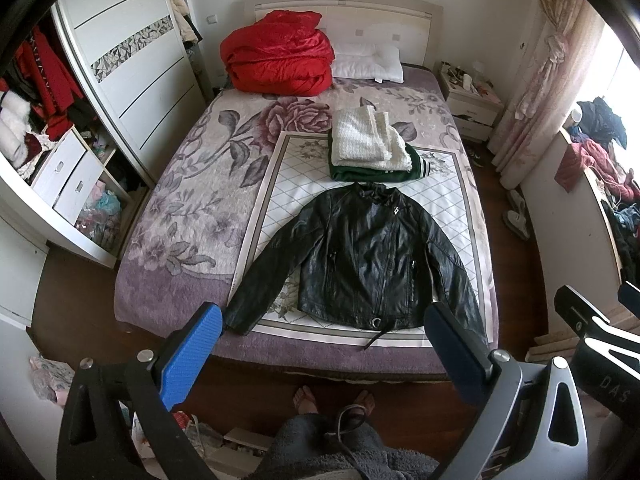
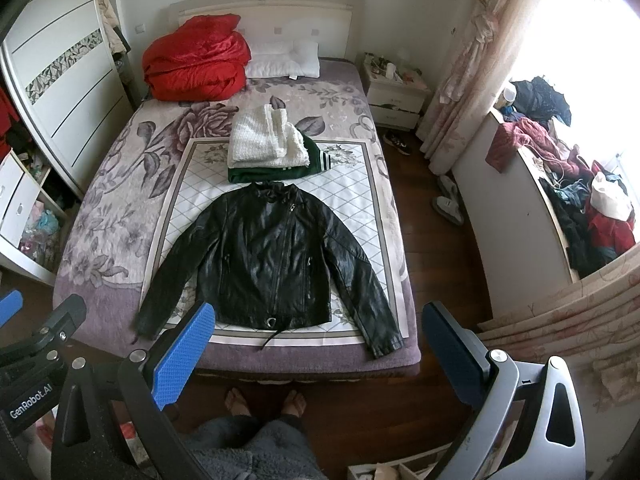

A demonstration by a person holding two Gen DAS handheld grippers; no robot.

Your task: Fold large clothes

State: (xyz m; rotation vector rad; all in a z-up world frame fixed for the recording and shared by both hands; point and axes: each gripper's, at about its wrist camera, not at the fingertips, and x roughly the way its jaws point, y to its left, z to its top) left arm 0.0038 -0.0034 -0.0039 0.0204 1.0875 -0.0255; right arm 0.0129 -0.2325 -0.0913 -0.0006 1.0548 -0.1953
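Observation:
A black leather jacket [image 1: 360, 256] lies flat, front up, sleeves spread, on the near part of the bed; it also shows in the right wrist view [image 2: 268, 256]. My left gripper [image 1: 324, 344] is open and empty, held high above the bed's near edge. My right gripper [image 2: 320, 344] is open and empty too, held beside it at the same height. The right gripper's body shows at the right edge of the left wrist view [image 1: 592, 328].
A folded white knit [image 1: 368, 140] sits on a folded green garment [image 1: 376, 172] behind the jacket. A red quilt [image 1: 276, 56] and a pillow [image 1: 368, 62] lie at the headboard. A wardrobe [image 1: 120, 80] stands left, a nightstand [image 2: 394, 94] right, a clothes heap [image 2: 576, 200] by the window.

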